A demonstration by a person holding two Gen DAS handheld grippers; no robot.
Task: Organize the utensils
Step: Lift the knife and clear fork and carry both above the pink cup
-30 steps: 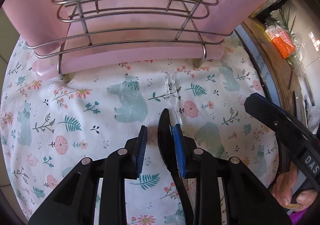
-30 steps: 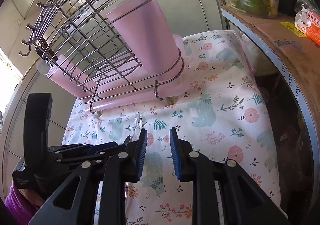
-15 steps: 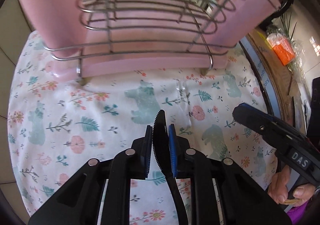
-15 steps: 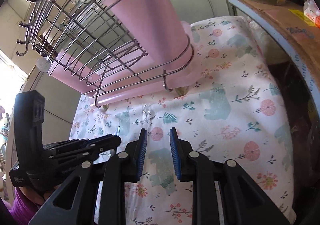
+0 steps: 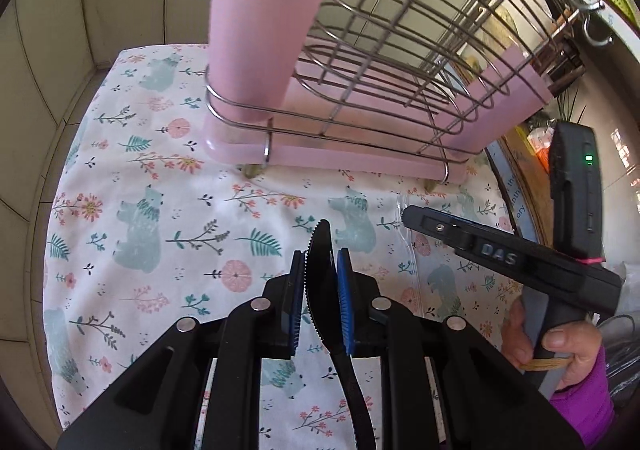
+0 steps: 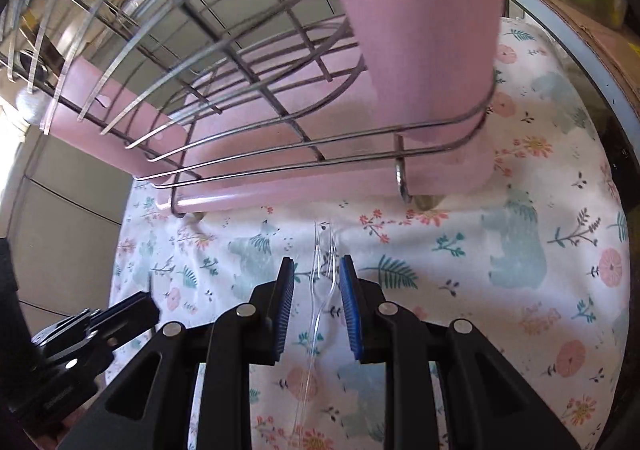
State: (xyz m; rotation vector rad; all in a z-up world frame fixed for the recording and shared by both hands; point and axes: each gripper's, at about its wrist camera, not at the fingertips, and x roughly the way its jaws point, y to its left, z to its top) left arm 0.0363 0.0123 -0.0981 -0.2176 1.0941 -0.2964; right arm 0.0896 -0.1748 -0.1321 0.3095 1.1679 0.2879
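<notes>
Our left tool [image 5: 318,290] is clamped on the black serrated knife [image 5: 320,270], not yet in the pink cup [image 5: 268,30]. Our right tool [image 6: 316,306] stands parted, straddling the clear plastic fork [image 6: 324,262] lying on the counter's floral cloth [image 6: 520,250]. Both remain unsorted.

"das" on right gripper [image 5: 498,259]

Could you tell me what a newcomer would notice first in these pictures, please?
The wire dish rack with its pink cup fills the back of the floral cloth. Up front, the left gripper clamps a black serrated knife, while a clear plastic fork lies between the right gripper's open jaws.
</notes>
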